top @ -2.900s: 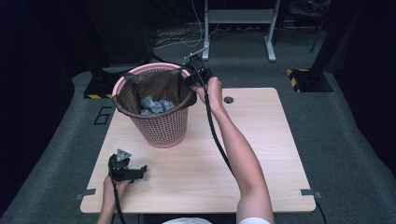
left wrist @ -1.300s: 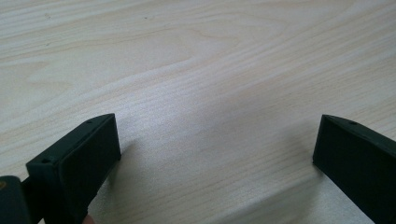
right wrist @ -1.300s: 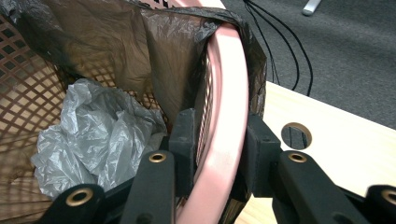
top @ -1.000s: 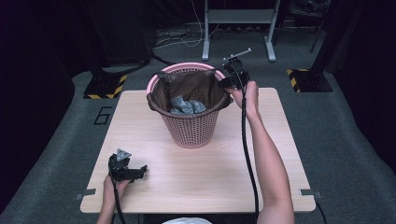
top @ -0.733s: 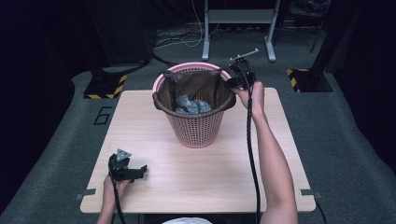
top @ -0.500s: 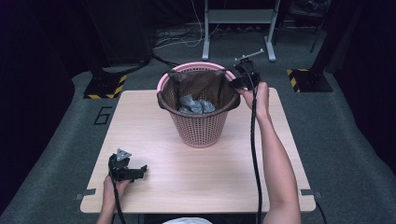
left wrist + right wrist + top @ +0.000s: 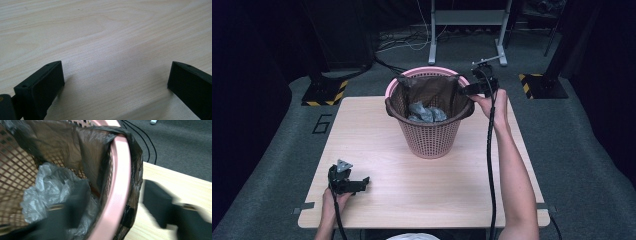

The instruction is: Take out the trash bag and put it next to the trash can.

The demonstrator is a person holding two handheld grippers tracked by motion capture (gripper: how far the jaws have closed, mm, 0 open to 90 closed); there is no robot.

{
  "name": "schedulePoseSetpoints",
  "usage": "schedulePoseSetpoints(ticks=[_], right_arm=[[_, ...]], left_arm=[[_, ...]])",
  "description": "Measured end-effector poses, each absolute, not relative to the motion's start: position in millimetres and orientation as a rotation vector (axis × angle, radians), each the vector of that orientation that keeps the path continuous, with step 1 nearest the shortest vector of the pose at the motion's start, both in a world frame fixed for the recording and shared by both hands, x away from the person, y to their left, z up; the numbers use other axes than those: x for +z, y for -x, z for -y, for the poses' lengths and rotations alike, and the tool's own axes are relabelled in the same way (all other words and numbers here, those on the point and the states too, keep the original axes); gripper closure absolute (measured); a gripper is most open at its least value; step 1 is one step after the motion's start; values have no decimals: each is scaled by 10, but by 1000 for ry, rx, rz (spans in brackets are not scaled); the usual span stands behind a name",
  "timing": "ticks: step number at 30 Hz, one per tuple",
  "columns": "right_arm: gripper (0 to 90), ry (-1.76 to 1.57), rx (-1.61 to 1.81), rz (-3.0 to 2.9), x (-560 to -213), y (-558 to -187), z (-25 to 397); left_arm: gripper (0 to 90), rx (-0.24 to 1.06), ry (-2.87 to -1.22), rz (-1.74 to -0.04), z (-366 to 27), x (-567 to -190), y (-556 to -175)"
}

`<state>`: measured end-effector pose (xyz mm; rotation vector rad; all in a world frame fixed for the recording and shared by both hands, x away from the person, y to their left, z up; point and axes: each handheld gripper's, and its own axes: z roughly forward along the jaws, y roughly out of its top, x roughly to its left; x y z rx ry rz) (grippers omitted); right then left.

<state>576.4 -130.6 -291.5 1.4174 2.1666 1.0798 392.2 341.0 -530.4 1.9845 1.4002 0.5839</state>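
A pink mesh basket (image 7: 430,137) lined with a black bag (image 7: 82,147) stands at the back middle of the wooden table (image 7: 377,130). Crumpled grey plastic (image 7: 46,192) lies inside it. My right gripper (image 7: 466,90) is at the basket's right rim (image 7: 120,195). In the right gripper view its blurred jaws straddle that rim, one inside and one outside, with gaps on both sides, so my right gripper (image 7: 113,188) is open. My left gripper (image 7: 362,182) rests near the table's front left corner. It is open (image 7: 116,72) over bare wood, holding nothing.
Grey carpet surrounds the table, with cables (image 7: 397,42) and a metal stand (image 7: 467,20) behind it. Yellow-black striped bases (image 7: 319,95) sit at the back left and back right. The right gripper's cable (image 7: 488,165) runs along the forearm.
The right gripper pulled the basket by its rim from the back left to the back middle of the table. Its jaws now stand apart from the rim. The left gripper stayed put.
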Motion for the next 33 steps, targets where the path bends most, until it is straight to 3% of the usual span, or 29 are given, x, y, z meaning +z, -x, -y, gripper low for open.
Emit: schedulePoseSetpoints(ticks=[1,11,33], right_arm=[[156,-1397,1078,-2162,-2899,-5727,1335],[145,-1296,1120,-2157,-2848,-5564,1488],[218,-1159,1085,-2161,-2714,-5627,1310]], left_arm=[[7,589,-1977,-1414,-3397,-5303,-3911],[1,431,-1991,-1319,-3419,-5012,-4049],[107,397,-1953,-962,-3111,-3333,-4934]])
